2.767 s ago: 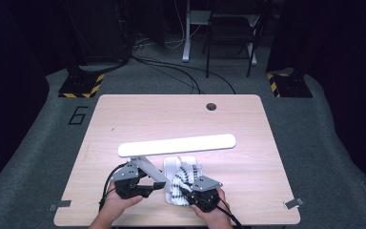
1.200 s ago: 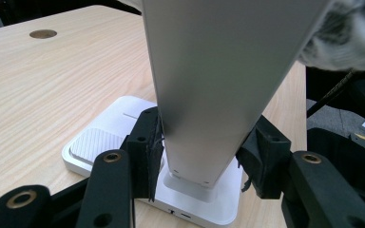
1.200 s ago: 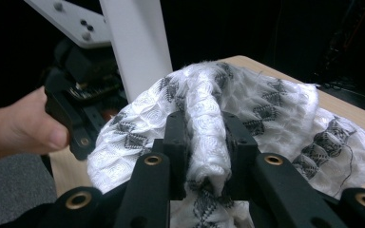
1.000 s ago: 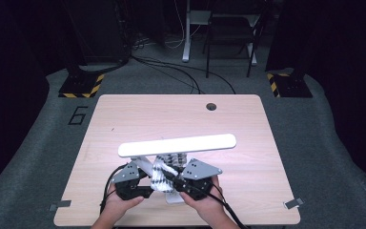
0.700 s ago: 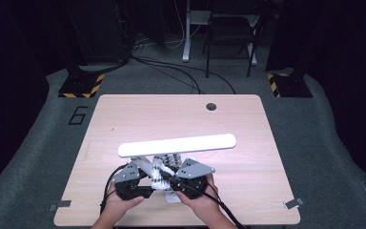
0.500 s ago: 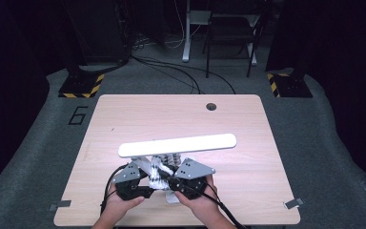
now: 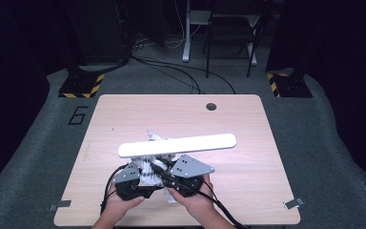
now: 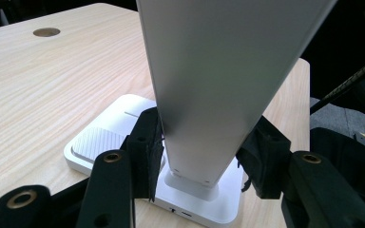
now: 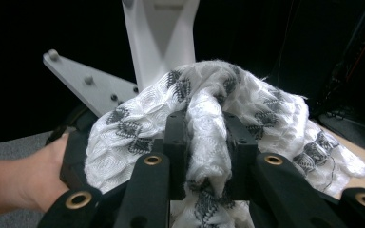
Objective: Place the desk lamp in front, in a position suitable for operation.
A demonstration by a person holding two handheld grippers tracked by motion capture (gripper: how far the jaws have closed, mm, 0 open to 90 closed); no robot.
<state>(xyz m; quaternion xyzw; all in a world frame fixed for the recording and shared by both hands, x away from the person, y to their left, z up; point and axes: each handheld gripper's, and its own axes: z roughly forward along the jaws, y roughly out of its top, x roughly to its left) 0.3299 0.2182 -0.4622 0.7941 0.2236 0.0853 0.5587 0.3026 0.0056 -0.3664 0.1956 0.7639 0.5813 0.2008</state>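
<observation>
While the left gripper [image 8: 202, 156] clamps its jaws on the upright stem of the white desk lamp [image 8: 218, 85], the lamp's flat square base [image 8: 123, 142] sits on the light wooden table [image 7: 124, 114] near the person's edge. Seen from the high view, the lamp's long white bar head [image 7: 177, 145] lies level, its long axis running left to right across the table. Just beside it, the right gripper [image 9: 204, 142] pinches a bunched fold of white knitted cloth with dark diamond patterning [image 9: 209, 95], held against the stem.
</observation>
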